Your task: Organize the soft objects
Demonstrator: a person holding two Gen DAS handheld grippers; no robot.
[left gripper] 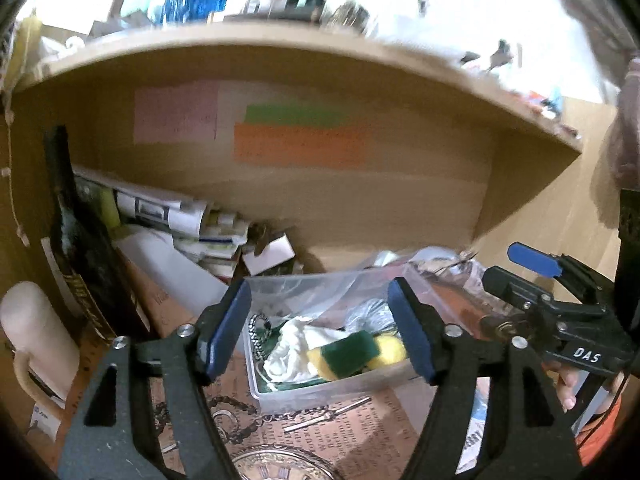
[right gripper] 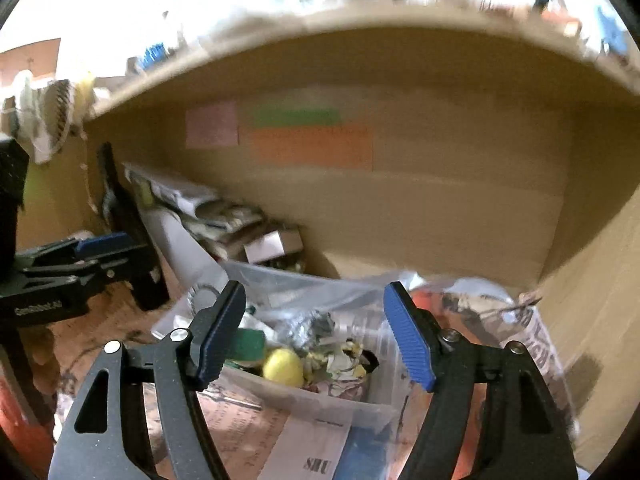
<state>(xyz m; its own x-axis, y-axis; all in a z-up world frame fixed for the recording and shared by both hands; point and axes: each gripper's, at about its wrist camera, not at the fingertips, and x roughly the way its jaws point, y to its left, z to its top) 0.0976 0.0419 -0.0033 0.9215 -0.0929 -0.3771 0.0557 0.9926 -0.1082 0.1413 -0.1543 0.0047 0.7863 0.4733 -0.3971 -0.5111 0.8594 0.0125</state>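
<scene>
Both pairs of jaws stood wide apart and held nothing. Between the jaws of the left gripper (left gripper: 320, 332), at about 12 o'clock and just beyond the tips, sat a clear plastic tub (left gripper: 320, 394) on the worktop (left gripper: 248, 384), which was covered with printed paper. Inside the tub lay the soft things: a yellow sponge with a green scouring face (left gripper: 346, 354), a crumpled white cloth (left gripper: 294, 350) at its 9 o'clock and touching it, and a small yellow ball (left gripper: 390, 350) at its 3 o'clock. The right gripper (right gripper: 314, 336) hovered over the same tub from the other side, with the ball (right gripper: 283, 367) nearest its tips.

By my judgement all three would be light and would yield under a squeeze. The sponge looked easiest to take across its long flat sides; the cloth would want a pinch on a raised fold, since it would sag; the ball might roll or squirt out unless caught across its middle.

Farther off, at 10 o'clock, a heap of papers and booklets (left gripper: 192, 220) leaned against the wooden back panel (left gripper: 360, 208), where coloured notes (left gripper: 300, 144) were stuck below a shelf (left gripper: 280, 46).
</scene>
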